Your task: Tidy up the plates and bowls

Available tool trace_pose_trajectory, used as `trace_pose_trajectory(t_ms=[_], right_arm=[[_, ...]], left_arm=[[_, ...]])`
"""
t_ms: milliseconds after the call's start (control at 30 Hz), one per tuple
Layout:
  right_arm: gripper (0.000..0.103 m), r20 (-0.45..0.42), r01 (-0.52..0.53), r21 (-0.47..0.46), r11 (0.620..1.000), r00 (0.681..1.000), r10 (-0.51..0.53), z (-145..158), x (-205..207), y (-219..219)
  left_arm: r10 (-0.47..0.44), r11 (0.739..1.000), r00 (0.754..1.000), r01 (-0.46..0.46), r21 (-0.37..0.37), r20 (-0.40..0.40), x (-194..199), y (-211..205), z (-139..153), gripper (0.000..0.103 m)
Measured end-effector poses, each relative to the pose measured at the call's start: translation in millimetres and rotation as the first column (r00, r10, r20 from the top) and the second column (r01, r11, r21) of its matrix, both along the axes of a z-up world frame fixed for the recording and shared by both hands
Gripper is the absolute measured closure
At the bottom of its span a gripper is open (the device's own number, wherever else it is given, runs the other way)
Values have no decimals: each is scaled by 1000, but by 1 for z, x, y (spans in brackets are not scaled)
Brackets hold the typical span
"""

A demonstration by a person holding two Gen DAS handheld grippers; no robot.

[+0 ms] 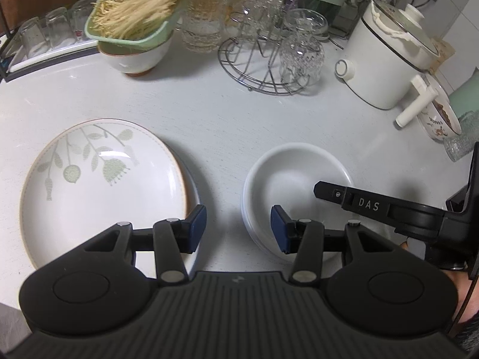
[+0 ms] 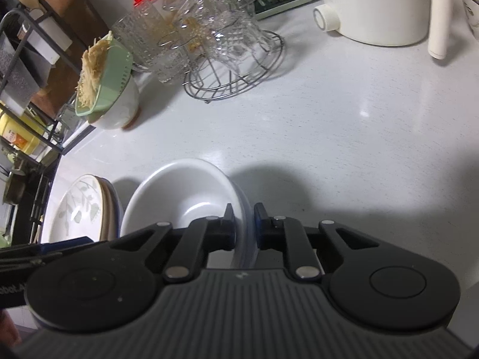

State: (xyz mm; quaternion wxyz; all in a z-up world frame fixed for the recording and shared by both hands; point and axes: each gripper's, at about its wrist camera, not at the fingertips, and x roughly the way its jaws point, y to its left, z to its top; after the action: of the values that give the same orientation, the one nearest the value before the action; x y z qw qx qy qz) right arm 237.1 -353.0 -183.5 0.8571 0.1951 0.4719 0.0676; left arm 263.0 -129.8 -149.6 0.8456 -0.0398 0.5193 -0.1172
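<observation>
Right gripper (image 2: 244, 227) is clamped on the near rim of my white bowl stack (image 2: 179, 191), near the counter's (image 2: 329, 149) front edge. Left gripper (image 1: 238, 227) hangs part-open, holding nothing, between that stack and the leaf-print plates (image 1: 98, 185) just beside it.

Glossy ceramic bowls (image 2: 179, 191), leaf-print plate (image 1: 101, 185); matt speckled white countertop (image 1: 227, 110).
</observation>
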Motion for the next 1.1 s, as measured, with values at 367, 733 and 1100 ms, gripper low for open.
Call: trace_pose_trajectory(t_ms=[367,733,1100], right_arm=[[88,-1,34,-46,998,999,-34,7,-21,-14],[88,-26,40,-60,997,999,-41,9,-41,-21],[88,-24,25,-84,996,999,-27,7,-41,-16]], left_arm=[[-29,1000,1000,29,-5,-3,0,-17,-14,50],[-95,995,995,93,-42,-41,-5,-38,-31,59],[-59,996,994,54,-64,-89,-2,-28,-47,69]])
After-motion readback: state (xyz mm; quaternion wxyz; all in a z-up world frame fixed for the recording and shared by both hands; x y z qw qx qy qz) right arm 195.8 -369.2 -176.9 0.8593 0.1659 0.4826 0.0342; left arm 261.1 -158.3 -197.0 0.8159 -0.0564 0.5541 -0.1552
